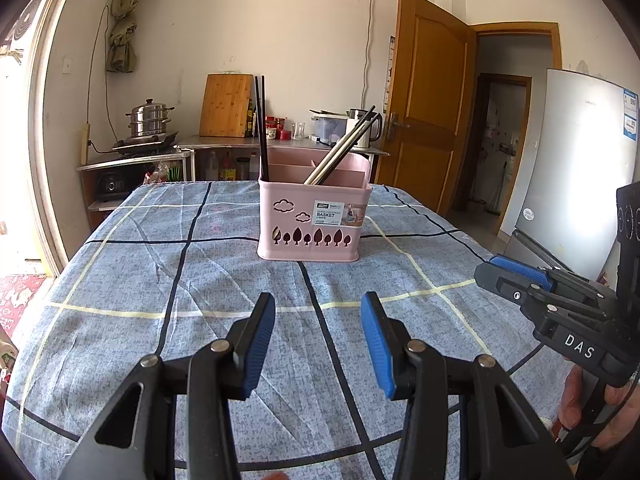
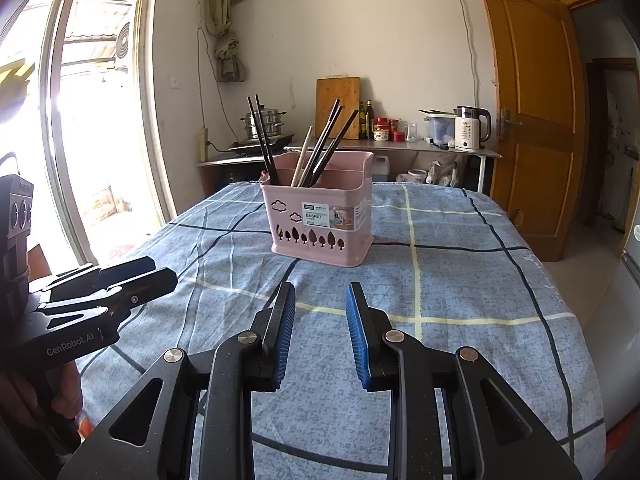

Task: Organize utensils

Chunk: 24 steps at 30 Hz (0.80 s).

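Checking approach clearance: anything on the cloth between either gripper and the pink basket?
Nothing visible. Only bare checked tablecloth lies between the left gripper, the right gripper and the pink basket. Both jaws open and empty.

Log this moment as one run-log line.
left gripper: open, empty | right gripper: open, empty | pink basket: on tablecloth, chopsticks inside | tablecloth elsewhere bare
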Available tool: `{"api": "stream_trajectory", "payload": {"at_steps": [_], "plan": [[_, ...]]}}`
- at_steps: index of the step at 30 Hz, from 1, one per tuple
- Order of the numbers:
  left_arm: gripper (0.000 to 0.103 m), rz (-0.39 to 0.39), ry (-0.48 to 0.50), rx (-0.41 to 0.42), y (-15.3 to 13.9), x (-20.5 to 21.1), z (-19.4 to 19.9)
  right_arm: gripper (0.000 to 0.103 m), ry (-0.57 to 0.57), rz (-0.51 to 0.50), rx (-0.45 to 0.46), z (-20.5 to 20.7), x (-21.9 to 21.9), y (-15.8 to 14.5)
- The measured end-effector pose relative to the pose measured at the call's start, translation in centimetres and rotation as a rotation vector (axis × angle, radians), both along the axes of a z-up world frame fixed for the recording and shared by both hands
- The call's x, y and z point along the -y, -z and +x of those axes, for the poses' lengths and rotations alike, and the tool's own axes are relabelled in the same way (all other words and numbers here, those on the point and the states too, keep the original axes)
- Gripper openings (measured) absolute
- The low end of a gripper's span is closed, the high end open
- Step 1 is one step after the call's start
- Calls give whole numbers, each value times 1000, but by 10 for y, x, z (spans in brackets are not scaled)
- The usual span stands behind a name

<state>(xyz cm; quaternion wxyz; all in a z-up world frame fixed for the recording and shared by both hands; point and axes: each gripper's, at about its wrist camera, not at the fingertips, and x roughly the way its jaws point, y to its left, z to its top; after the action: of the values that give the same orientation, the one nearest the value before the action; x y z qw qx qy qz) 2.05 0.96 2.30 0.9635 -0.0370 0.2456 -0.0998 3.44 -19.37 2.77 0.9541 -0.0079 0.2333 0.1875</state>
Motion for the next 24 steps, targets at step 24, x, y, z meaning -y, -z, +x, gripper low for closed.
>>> {"api": "stream_trajectory", "payload": {"at_steps": [24], "plan": [[47,6,-5,1,1,2,0,27,-3,-1,1,0,0,-1]]}}
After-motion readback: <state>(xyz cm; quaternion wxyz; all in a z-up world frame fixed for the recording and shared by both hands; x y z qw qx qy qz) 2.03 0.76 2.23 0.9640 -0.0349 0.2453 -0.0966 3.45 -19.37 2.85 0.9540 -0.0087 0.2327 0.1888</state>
